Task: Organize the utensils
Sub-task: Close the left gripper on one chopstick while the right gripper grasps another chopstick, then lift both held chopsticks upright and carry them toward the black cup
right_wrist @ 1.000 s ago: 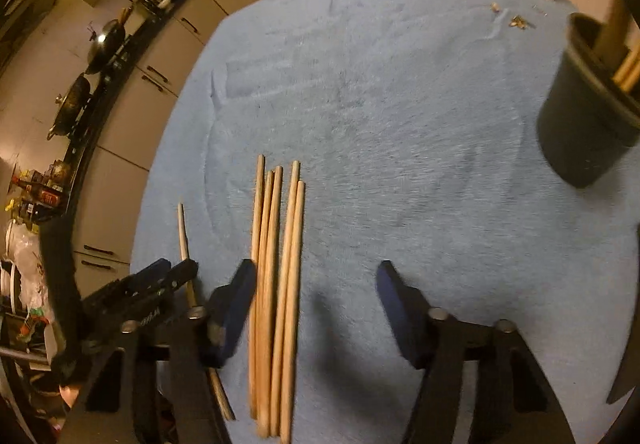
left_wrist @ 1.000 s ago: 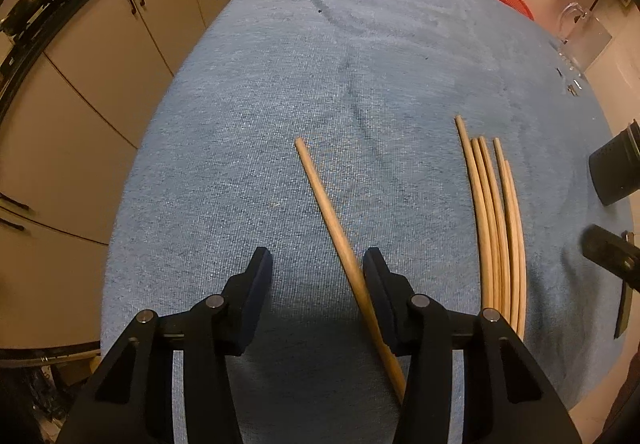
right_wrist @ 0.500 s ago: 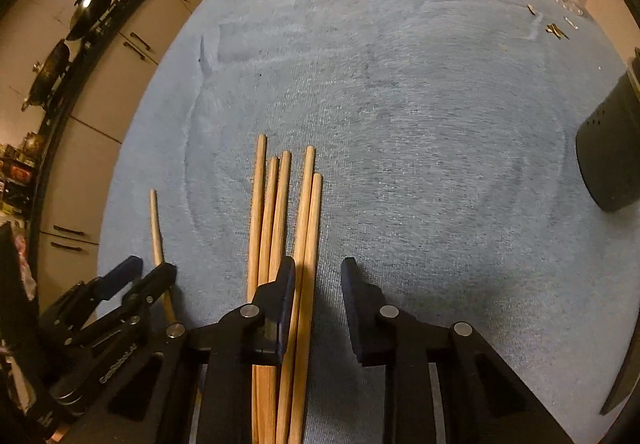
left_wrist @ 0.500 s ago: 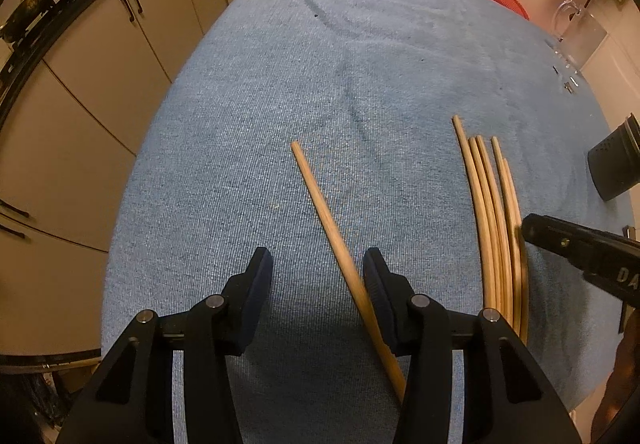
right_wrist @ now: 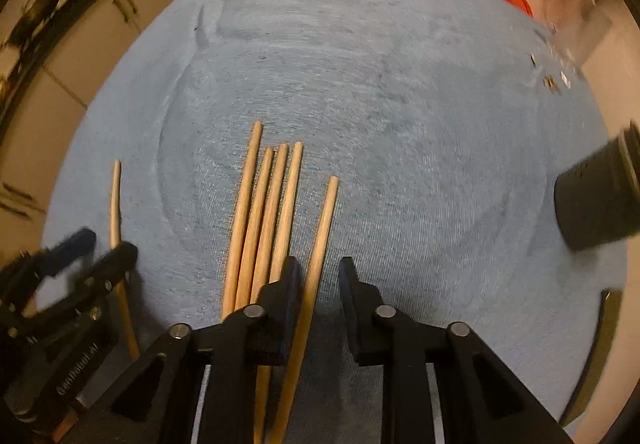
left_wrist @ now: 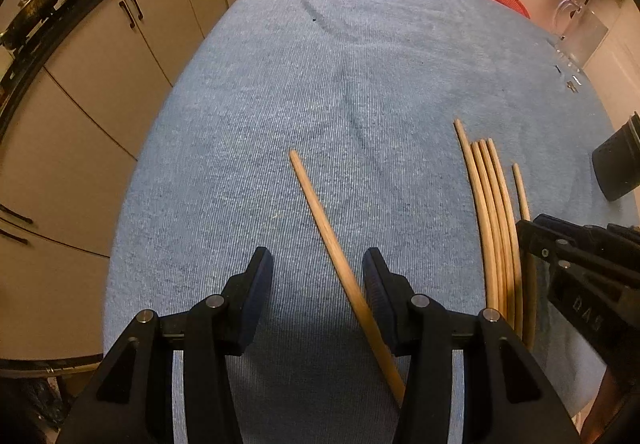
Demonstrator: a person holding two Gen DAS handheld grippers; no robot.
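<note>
Wooden chopsticks lie on the blue cloth of the table (left_wrist: 380, 55), towards its near edge. One chopstick (right_wrist: 320, 240) sits slightly apart from the bundle of four (right_wrist: 264, 219), and the right gripper (right_wrist: 318, 280) has just been closing on it; it touches the left jaw, while a gap shows at the other, so a firm pinch cannot be confirmed. A lone chopstick (left_wrist: 324, 228) lies diagonally between the spread jaws of the left gripper (left_wrist: 316, 272), against the right jaw only. The sticks appear light, stiff and smooth, liable to roll; a grip near mid-length should balance best. A dark holder (right_wrist: 596, 203) stands near the right edge.
</note>
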